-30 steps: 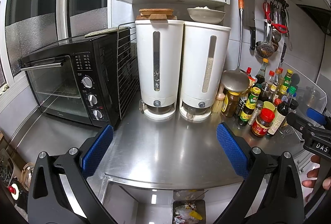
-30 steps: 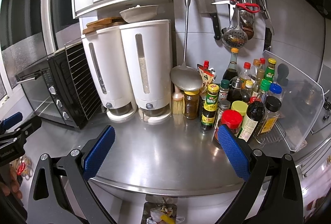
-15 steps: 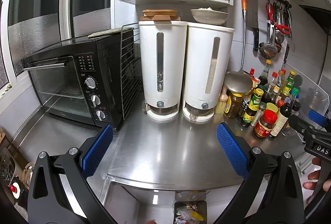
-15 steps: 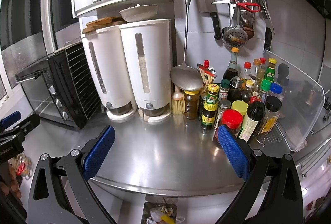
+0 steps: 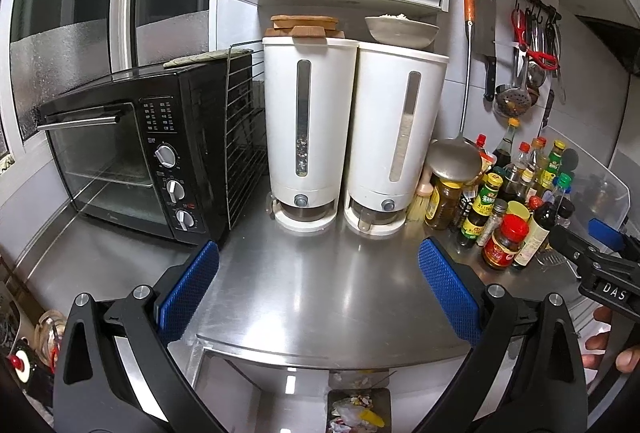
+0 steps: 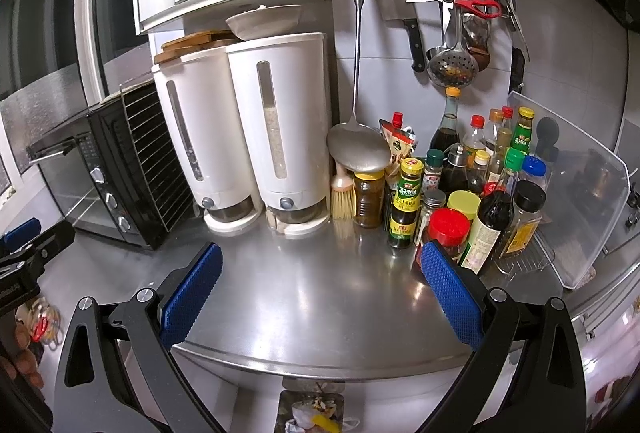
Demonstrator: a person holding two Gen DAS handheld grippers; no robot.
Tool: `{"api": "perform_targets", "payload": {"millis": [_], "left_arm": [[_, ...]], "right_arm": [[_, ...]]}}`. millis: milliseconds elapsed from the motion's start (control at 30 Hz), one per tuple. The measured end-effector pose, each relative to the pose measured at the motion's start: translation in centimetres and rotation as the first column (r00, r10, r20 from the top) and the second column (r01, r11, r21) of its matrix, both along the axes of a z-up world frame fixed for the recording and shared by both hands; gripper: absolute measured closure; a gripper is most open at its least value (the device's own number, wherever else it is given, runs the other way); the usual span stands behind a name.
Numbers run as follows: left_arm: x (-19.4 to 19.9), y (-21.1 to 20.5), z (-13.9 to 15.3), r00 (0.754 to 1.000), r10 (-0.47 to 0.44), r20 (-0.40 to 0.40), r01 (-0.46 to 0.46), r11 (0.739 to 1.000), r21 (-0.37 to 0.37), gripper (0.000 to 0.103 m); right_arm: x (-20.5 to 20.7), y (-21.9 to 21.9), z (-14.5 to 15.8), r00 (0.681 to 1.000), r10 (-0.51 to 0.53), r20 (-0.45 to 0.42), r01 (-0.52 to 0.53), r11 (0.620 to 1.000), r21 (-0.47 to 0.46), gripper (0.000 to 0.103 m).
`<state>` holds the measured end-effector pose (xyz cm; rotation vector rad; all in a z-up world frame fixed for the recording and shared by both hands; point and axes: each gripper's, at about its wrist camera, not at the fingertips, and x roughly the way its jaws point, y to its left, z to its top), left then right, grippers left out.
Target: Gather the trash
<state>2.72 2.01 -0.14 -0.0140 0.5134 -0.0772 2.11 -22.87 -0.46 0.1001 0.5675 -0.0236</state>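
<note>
Both claws hang over the front edge of the steel surface (image 5: 320, 293), each with its blue pads spread wide apart and nothing between them. The left claw (image 5: 318, 289) faces the middle of the surface; the right claw (image 6: 320, 289) faces slightly toward the right end, and its tip also shows at the right rim of the left view.

The trash (image 5: 358, 415) lies in a bin (image 5: 332, 399) on the floor below the front edge, seen between the fingers of each claw; it looks like crumpled wrappers with a yellow piece on top.

At the back of the surface stand two white dispensers (image 5: 310, 129) side by side, touching or nearly so. A bowl (image 5: 402, 29) sits on the right one, wooden boards (image 5: 304, 25) on the left. A black oven (image 5: 140, 153) fills the back left corner, with a wire rack (image 5: 242, 129) leaning on its side. Bottles (image 6: 472, 185) crowd the back right corner, beside a clear tray (image 6: 576, 193) tilted up at the right edge. A ladle (image 6: 358, 149) hangs from a wall rail just above the bottles.
</note>
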Motion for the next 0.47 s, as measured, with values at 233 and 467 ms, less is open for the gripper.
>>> {"api": "perform_targets", "payload": {"millis": [233, 467], "left_arm": [[0.06, 0.39, -0.13, 1.000, -0.001, -0.011, 0.001, 1.000, -0.019, 0.008], [0.36, 0.55, -0.38, 0.999, 0.005, -0.040, -0.006, 1.000, -0.025, 0.008]], "right_arm": [[0.22, 0.11, -0.28, 1.000, -0.002, -0.003, 0.002, 1.000, -0.001, 0.003], [0.11, 0.12, -0.25, 1.000, -0.006, -0.004, 0.006, 1.000, -0.001, 0.003]]}}
